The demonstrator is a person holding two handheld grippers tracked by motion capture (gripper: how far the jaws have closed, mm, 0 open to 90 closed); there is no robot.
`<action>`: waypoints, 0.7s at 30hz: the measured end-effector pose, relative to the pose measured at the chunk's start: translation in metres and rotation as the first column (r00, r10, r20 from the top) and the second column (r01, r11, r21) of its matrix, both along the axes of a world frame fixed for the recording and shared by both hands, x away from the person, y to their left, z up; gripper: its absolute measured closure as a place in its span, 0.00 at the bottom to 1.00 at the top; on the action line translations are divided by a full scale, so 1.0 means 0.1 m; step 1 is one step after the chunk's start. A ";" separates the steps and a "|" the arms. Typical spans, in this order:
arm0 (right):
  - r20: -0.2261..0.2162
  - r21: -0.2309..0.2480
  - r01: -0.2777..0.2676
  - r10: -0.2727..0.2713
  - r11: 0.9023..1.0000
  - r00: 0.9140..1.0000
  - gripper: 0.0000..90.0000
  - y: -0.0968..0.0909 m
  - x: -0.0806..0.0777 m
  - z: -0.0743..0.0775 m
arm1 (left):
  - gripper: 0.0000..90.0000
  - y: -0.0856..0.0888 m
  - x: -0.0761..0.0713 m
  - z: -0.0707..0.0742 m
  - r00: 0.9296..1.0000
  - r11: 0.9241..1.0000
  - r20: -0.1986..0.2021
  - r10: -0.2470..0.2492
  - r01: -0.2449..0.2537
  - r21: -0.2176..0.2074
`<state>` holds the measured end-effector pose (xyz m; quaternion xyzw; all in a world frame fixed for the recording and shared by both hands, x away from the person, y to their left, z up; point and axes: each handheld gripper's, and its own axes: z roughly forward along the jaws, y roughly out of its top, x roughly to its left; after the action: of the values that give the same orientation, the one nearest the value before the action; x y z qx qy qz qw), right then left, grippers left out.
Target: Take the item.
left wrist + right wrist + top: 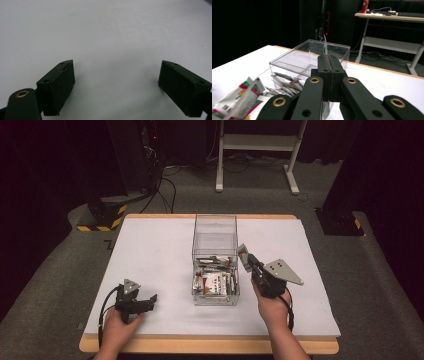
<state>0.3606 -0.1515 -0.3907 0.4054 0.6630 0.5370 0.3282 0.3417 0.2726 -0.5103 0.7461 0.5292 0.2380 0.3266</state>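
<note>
While a packet is in hand: one transfer underway.
Right gripper [247, 258]: jaws clamped on a thin sachet [243, 255], just beside the clear box [215, 227].
Left gripper [148, 301]: jaws apart, empty, on the table [150, 250].
Done: many sachets in the box's near end.
Left: likely this sachet's drop into the box.

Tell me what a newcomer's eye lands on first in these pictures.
The clear box in the middle of the white table stands out first, its near half heaped with red, green and white sachets. Just right of it, the right gripper holds one sachet upright, jaws shut on it. At the table's near left, the left gripper rests with its jaws wide open and nothing between them.
</note>
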 end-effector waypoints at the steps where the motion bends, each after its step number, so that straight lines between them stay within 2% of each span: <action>1: 0.000 0.000 0.000 0.000 1.000 1.000 1.00 0.00 0.00 0.00 | 0.15 0.00 0.00 0.00 1.000 1.000 -0.001 -0.002 0.002 0.002; 10: -0.020 -0.006 0.057 -0.057 0.998 0.998 1.00 -0.12 0.21 -0.06 | 0.15 0.00 0.00 0.00 1.000 1.000 0.000 -0.001 0.001 0.001; 21: -0.042 0.000 0.077 -0.077 0.997 0.996 1.00 -0.20 0.33 -0.16 | 0.15 0.00 0.00 0.00 1.000 1.000 0.001 -0.001 0.001 0.002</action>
<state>0.3931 -0.1717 -0.4064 0.4419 0.6534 0.5157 0.3343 0.3417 0.2727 -0.5102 0.7466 0.5285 0.2387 0.3261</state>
